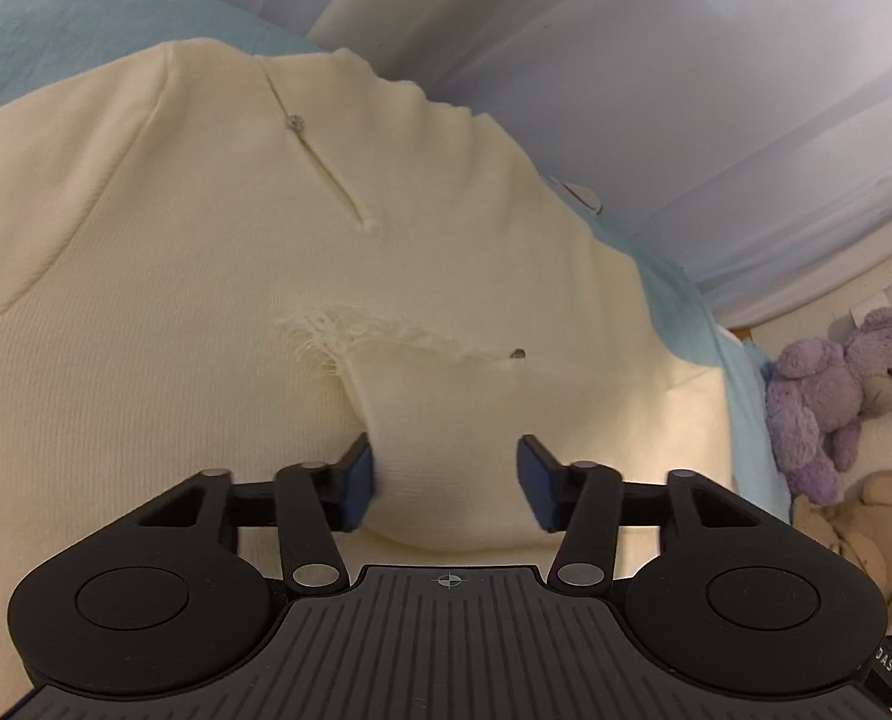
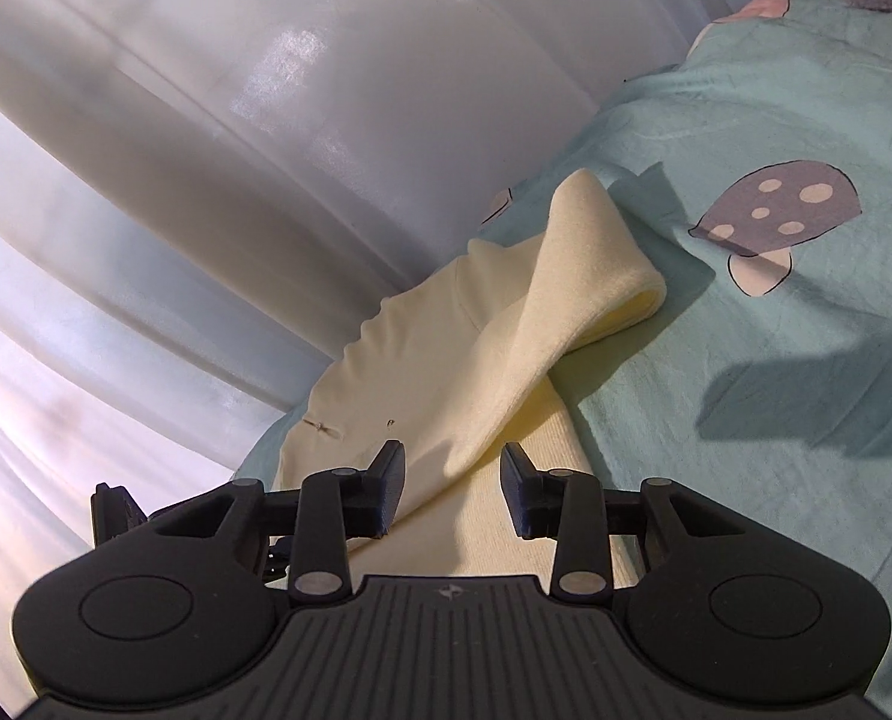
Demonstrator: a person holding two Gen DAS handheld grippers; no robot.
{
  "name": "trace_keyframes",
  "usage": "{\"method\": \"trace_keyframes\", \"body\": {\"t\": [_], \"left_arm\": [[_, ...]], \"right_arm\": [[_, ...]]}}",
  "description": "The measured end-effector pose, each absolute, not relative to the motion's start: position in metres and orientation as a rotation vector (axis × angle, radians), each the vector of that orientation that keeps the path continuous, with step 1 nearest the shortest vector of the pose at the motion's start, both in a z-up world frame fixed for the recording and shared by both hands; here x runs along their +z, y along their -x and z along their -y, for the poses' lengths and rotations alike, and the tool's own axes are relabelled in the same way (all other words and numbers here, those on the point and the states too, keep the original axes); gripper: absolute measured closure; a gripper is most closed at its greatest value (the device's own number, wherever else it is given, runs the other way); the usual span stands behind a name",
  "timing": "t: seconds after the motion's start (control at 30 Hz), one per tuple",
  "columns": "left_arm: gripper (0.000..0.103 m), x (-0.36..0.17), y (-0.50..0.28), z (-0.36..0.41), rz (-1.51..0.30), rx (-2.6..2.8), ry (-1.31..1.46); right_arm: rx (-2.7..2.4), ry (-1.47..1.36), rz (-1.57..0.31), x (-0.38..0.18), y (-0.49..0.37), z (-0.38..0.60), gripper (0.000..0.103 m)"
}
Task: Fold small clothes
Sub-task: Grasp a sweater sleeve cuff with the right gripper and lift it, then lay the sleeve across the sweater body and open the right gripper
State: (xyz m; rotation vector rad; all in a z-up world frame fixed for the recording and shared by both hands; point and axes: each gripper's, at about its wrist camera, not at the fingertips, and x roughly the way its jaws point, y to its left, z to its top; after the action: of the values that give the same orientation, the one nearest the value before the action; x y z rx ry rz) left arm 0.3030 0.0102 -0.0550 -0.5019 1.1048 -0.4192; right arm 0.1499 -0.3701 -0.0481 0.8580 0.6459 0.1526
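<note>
A cream knit garment (image 1: 206,300) lies spread on a teal bed sheet (image 1: 38,30). It has a small slit with a stud (image 1: 295,121) and a frayed edge (image 1: 338,330). My left gripper (image 1: 446,480) points down onto it. A raised hump of the cream cloth fills the gap between its blue pads, which press on both sides. In the right wrist view the same garment (image 2: 386,360) has a sleeve (image 2: 572,276) folded back over its body. My right gripper (image 2: 452,492) hovers over the sleeve's lower end with its jaws apart and the pads clear of the cloth.
White curtains (image 2: 206,180) hang close along the bed's far side. The sheet (image 2: 746,360) carries mushroom prints. A purple teddy bear (image 1: 836,390) and a beige soft toy (image 1: 866,528) lie at the right past the garment.
</note>
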Motion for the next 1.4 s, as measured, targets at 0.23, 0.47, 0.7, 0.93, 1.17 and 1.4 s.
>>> {"method": "trace_keyframes", "body": {"t": [0.23, 0.47, 0.7, 0.93, 1.17, 1.4], "left_arm": [[0.095, -0.026, -0.309, -0.012, -1.023, -0.435, 0.499], [0.094, 0.031, -0.302, -0.054, -0.787, -0.323, 0.422], [0.094, 0.009, -0.311, -0.083, -0.84, -0.2, 0.37], [0.094, -0.004, -0.318, -0.084, -0.861, -0.191, 0.359], [0.094, 0.003, -0.317, -0.073, -0.79, -0.202, 0.263], [0.094, -0.021, -0.331, -0.047, -0.818, -0.105, 0.044]], "right_arm": [[0.138, -0.834, -0.678, -0.051, -0.169, 0.362, 0.068], [0.124, -0.829, -0.713, -0.057, -0.206, 0.358, 0.068], [-0.031, -0.647, -0.707, -0.049, -0.246, 0.362, 0.066], [-0.019, -0.566, -0.812, -0.063, -0.3, 0.363, 0.056], [-0.094, -0.254, -0.731, -0.052, -0.303, 0.328, 0.095], [-0.193, -0.205, -0.745, -0.064, -0.302, 0.326, 0.093]]}}
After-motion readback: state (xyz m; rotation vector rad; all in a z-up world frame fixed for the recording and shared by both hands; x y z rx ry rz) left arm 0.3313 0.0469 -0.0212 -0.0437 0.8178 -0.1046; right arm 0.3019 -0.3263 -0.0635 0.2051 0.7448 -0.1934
